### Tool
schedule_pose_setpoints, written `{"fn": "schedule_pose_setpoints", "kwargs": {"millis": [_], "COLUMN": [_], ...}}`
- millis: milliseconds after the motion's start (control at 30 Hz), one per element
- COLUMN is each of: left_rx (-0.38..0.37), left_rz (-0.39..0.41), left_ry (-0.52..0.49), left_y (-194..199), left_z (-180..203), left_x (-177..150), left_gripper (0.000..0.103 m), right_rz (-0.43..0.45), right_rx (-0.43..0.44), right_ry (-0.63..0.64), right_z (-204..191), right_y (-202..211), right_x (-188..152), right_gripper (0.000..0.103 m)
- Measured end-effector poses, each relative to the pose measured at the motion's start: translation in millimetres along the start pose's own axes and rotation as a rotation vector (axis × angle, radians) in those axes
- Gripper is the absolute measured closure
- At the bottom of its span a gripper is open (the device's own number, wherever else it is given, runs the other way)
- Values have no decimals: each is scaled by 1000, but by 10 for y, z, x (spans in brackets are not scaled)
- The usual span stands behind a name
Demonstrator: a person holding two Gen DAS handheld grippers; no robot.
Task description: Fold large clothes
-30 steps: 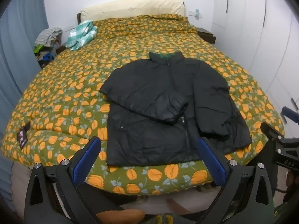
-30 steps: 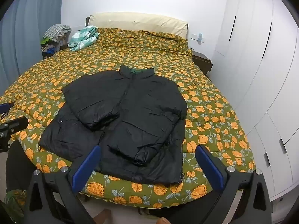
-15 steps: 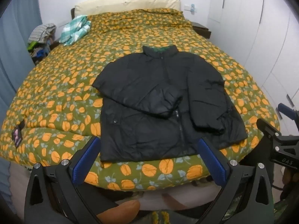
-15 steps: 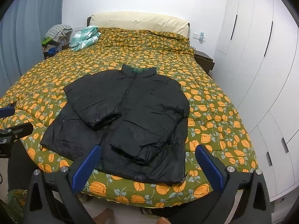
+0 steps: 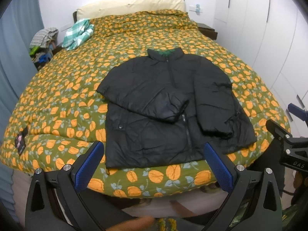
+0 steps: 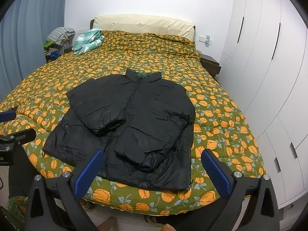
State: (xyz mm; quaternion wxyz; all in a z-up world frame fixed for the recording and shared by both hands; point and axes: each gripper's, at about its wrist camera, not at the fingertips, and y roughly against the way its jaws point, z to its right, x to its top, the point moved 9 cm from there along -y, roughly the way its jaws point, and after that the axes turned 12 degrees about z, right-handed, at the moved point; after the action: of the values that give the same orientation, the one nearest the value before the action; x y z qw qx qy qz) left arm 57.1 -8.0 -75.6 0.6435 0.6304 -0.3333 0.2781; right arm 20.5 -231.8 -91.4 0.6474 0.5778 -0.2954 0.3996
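Lying flat near the foot of the bed, the black puffer jacket (image 5: 169,111) has both sleeves folded in across its front, its collar toward the headboard and its hem just short of the mattress edge. In the right wrist view the same jacket (image 6: 138,127) sits slightly toward the left of the foot edge, with the hem corner nearly at the drop-off. The orange-flowered duvet (image 5: 63,88) spreads broadly on the jacket's left and beyond the collar, offering open bedding all the way up to the cream headboard (image 6: 142,25). A green checked cloth (image 5: 77,34) lies bunched at the far left corner, well apart from the jacket. White wardrobe doors (image 6: 269,67) run close along the bed's right side, leaving only a narrow strip of floor there. The left gripper (image 5: 154,163) hovers off the foot of the bed, blue pads spread wide, holding and touching nothing. The right gripper (image 6: 152,167) hangs likewise before the hem, spread wide and empty, clear of the fabric.
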Motion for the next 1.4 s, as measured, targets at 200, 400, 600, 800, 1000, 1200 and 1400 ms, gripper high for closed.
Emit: {"fn": "schedule_pose_setpoints", "kwargs": {"millis": [200,400,600,800,1000,1200,1400], "left_rx": [-2,-6,-4,-3,-2,-2,0], "left_rz": [-4,0,10,10,7,2,-11], "left_ry": [1,-1,-16,-17,-19,-30,-22], "left_y": [-4,20,30,29,10,4,-16], "left_z": [1,8,31,26,17,36,31], "left_x": [-12,3,31,30,31,36,13], "left_gripper": [0,1,1,1,1,1,1], "right_rz": [-3,0,6,9,18,21,14], "right_rx": [4,5,5,5,3,2,5], "right_ry": [-3,-5,-4,-6,0,-3,2], "right_z": [-10,11,16,25,20,26,9], "right_y": [1,0,6,14,26,27,16], "right_x": [-4,-5,5,22,36,49,39], "right_gripper": [0,0,0,0,0,0,0]}}
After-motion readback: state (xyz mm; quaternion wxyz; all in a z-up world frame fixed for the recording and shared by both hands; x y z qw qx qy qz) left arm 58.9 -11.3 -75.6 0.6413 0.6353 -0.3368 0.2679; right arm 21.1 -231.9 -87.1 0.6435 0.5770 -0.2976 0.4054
